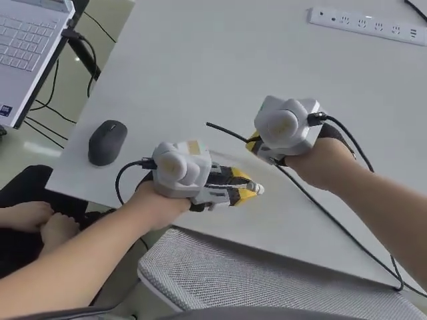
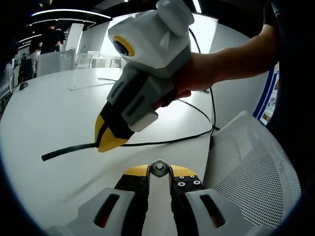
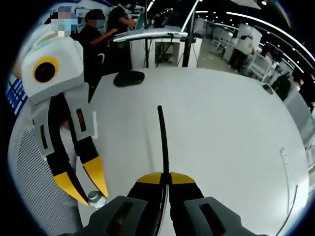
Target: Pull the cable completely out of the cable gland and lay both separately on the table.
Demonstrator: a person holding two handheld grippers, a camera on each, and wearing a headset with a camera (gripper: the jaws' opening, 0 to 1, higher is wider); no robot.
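My left gripper is shut on a small grey cable gland, held just above the table's near edge. My right gripper is shut on the black cable, a short way back from its free end. That end sticks out over the white table and is apart from the gland. The rest of the cable trails across the table to the right, off its near edge. In the left gripper view the right gripper hangs in front of my jaws.
A black mouse lies near the table's left edge and a laptop stands beyond it. At the far right lies a white power strip. A grey mesh chair is below the near edge. Another person's hands rest at the lower left.
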